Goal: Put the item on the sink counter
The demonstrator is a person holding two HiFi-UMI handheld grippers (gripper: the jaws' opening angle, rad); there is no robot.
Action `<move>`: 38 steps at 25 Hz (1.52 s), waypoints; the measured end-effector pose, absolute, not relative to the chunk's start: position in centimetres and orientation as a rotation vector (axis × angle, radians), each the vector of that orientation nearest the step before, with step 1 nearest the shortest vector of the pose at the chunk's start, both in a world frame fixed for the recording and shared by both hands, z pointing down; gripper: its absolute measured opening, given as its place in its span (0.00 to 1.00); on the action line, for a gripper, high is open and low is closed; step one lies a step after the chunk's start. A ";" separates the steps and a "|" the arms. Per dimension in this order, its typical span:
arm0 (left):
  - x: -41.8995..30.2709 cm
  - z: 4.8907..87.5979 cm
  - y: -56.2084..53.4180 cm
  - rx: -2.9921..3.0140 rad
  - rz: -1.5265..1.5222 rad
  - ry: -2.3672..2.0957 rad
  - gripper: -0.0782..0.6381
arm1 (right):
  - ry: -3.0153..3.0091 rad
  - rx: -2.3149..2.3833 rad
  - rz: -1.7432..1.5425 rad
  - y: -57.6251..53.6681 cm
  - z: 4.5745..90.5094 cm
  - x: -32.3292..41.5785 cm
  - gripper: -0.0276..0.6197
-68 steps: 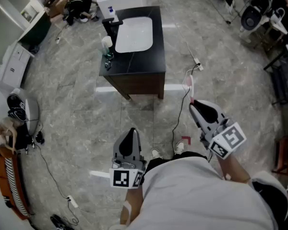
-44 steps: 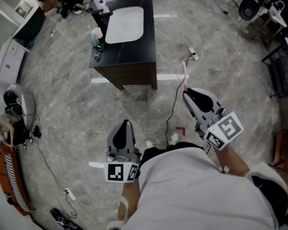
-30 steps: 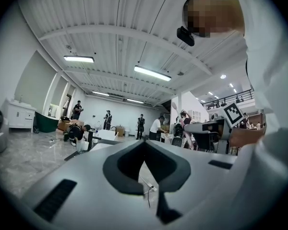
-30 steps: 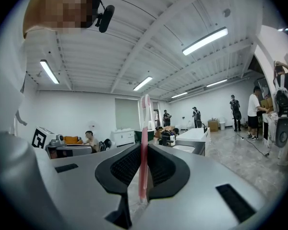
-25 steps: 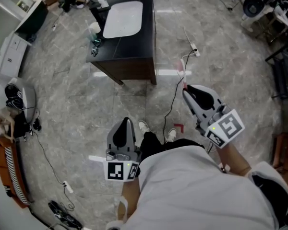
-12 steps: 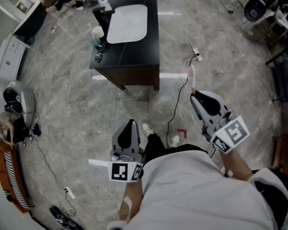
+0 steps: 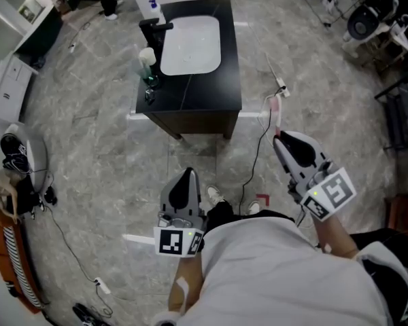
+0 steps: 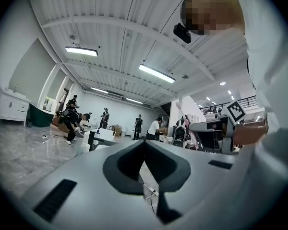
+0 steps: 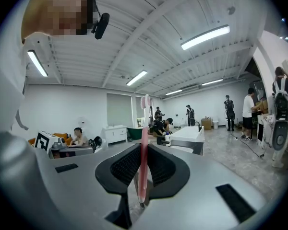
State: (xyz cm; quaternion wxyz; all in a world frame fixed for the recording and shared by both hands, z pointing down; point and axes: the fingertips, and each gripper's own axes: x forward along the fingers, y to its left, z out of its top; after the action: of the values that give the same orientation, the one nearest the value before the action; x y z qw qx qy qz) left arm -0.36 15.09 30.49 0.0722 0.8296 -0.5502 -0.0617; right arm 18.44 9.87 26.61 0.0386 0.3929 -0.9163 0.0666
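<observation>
My right gripper (image 9: 143, 170) is pinching one pink toothbrush (image 9: 142, 150) by the low end of its handle. The brush stands straight up in the middle of the right gripper view. Its bristle end pokes out far past the tips, and I think I hold it low like this so the long end can be laid down flat when I get there.

My left gripper (image 8: 145, 161) is pressed together with nothing in it. I think it just waits, because one brush needs only one gripper.

In the head view the black worktop (image 7: 211, 92) sits at the upper middle of the frame, with one white sink bowl (image 7: 190, 43) set in it. One white cup (image 7: 147, 56) stands at its left edge. The toothbrush (image 7: 277, 113) is at the right of that frame, well apart from the worktop, over the grey floor (image 7: 102, 148). One thin cable (image 7: 256, 156) lies on the floor between us.

So I count two grippers, one brush, one worktop, one cup. The brush is not on the worktop yet. I need to go closer first.
</observation>
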 end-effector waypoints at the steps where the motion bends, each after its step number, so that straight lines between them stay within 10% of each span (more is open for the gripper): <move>1: -1.0 30.6 14.5 2.490 -0.192 -1.650 0.11 | -2.805 1.208 0.199 9.3 26.6 17.8 0.14; 38: -7.7 31.0 3.9 2.425 -0.218 -1.720 0.11 | -2.845 1.087 0.144 -2.8 25.8 9.3 0.14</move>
State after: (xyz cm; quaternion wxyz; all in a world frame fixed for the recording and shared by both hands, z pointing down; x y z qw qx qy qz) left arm -7.71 3.90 30.97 0.0801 0.8109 -0.5750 -0.0729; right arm 9.27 -2.84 25.78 0.0461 0.3561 -0.9321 0.0473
